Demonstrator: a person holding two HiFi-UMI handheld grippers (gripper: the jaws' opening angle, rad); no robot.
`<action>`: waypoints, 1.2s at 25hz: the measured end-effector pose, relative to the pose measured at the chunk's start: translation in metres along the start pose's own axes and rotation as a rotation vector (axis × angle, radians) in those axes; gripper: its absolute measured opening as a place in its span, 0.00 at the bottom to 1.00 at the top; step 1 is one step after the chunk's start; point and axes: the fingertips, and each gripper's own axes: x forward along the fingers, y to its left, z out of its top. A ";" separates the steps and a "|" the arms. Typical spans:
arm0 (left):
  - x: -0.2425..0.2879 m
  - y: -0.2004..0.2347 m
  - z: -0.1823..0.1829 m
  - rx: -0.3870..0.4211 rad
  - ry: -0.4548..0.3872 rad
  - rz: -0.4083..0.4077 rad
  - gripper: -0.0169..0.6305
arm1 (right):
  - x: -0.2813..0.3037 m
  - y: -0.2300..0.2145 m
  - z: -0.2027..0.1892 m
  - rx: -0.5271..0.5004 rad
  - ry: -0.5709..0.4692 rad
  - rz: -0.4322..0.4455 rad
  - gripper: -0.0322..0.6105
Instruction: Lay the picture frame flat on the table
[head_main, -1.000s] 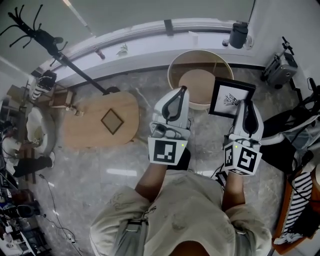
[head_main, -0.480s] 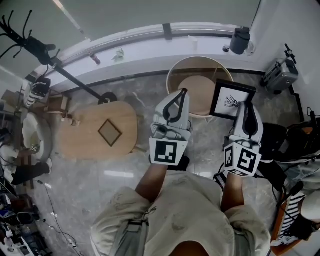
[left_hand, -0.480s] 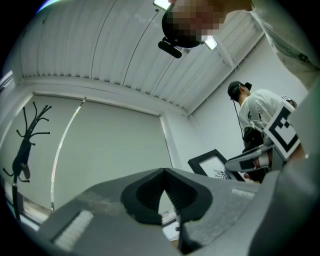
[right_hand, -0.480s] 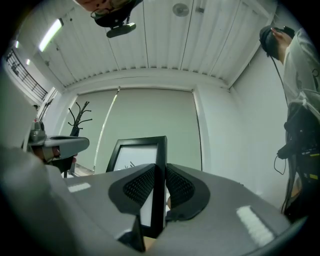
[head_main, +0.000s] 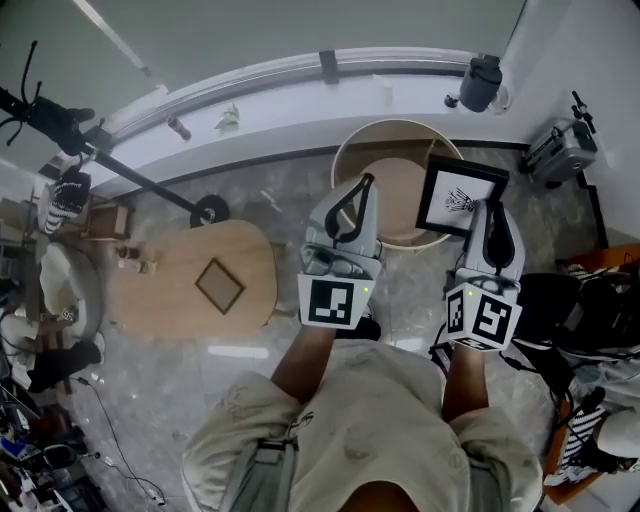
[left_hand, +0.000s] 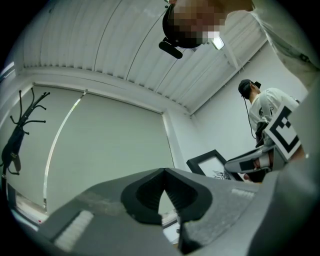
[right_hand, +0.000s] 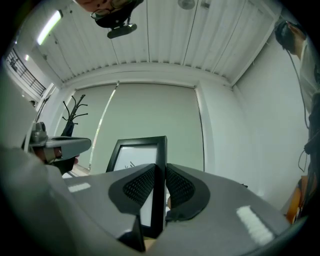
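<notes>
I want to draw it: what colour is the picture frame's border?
The picture frame has a black border; the head view shows it best.

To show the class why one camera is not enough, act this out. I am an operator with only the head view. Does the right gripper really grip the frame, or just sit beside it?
Observer: It grips. The right gripper view shows the right gripper with its pads pressed on the black side edge of the frame.
Operator: How deep does that edge sit?
Observer: It runs down the length of the pads and sticks out past the tips.
Operator: Is the left gripper holding anything?
Observer: No. The left gripper view shows the left gripper with its tips together and nothing between them.
</notes>
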 end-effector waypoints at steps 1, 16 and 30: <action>0.004 0.005 -0.002 -0.009 0.000 0.001 0.03 | 0.005 0.002 0.001 -0.004 0.000 -0.002 0.16; 0.048 0.039 -0.030 -0.019 0.010 -0.009 0.03 | 0.063 0.011 -0.008 -0.020 -0.004 -0.014 0.16; 0.138 0.028 -0.058 0.020 0.031 -0.017 0.03 | 0.140 -0.044 -0.031 0.030 -0.003 -0.011 0.16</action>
